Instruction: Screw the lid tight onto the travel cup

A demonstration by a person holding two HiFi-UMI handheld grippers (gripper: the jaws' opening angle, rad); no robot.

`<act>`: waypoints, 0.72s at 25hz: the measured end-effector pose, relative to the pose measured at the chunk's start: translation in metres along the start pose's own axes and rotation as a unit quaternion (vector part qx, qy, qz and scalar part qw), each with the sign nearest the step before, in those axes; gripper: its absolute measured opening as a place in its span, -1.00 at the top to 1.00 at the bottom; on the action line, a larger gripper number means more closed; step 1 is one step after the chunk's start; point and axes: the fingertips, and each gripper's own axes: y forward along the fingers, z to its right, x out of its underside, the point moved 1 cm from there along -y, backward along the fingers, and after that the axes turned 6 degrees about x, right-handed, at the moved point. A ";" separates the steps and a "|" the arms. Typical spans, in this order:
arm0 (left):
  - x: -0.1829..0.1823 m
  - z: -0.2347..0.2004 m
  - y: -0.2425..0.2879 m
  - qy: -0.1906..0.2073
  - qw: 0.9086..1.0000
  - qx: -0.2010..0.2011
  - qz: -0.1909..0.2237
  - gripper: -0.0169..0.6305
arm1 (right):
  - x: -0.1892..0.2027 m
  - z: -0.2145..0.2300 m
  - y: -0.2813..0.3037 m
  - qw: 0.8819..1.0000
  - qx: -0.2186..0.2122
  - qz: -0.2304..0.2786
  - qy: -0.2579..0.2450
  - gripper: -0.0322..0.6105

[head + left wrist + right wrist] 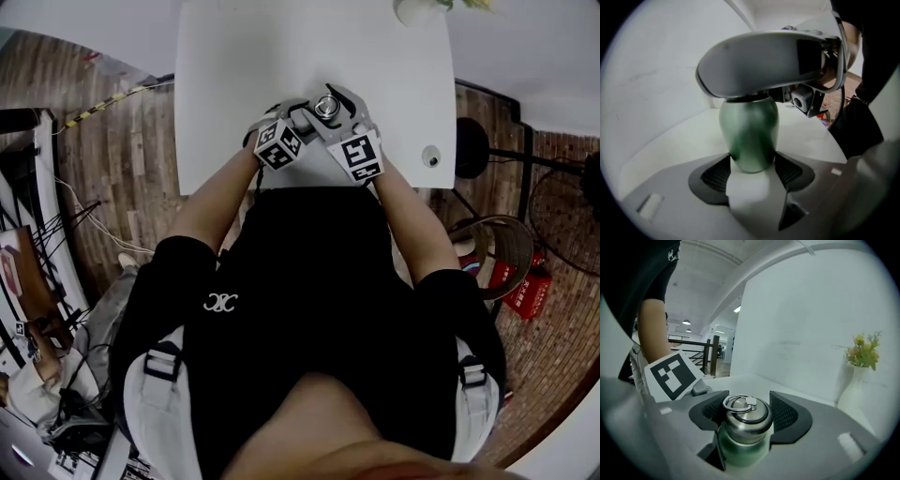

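Right gripper view: the right claw [746,409] grips the lid [743,420], and the left claw [751,174] grips the green cup [749,131] by the table [234,94] edge. A slipping claw could leave the lid loose.

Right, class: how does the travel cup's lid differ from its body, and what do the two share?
The lid is bare steel, while the body is green. The lid carries a ring on top, while the body is smooth. The right gripper's jaws clamp the lid, and the left gripper's jaws clamp the body. Both are rounded with a metallic sheen.
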 end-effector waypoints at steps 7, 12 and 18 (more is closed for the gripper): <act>-0.002 0.000 0.000 0.001 1.000 -0.003 0.003 -0.13 | -0.001 0.006 -0.001 0.996 0.088 0.009 0.024 0.05; 0.001 0.000 0.004 0.002 1.000 -0.002 0.001 -0.13 | 0.004 0.007 -0.001 0.996 0.086 0.009 0.024 0.05; -0.001 0.002 -0.002 -0.012 1.000 -0.014 0.002 -0.14 | 0.001 0.006 -0.013 0.994 0.070 -0.004 0.078 -0.01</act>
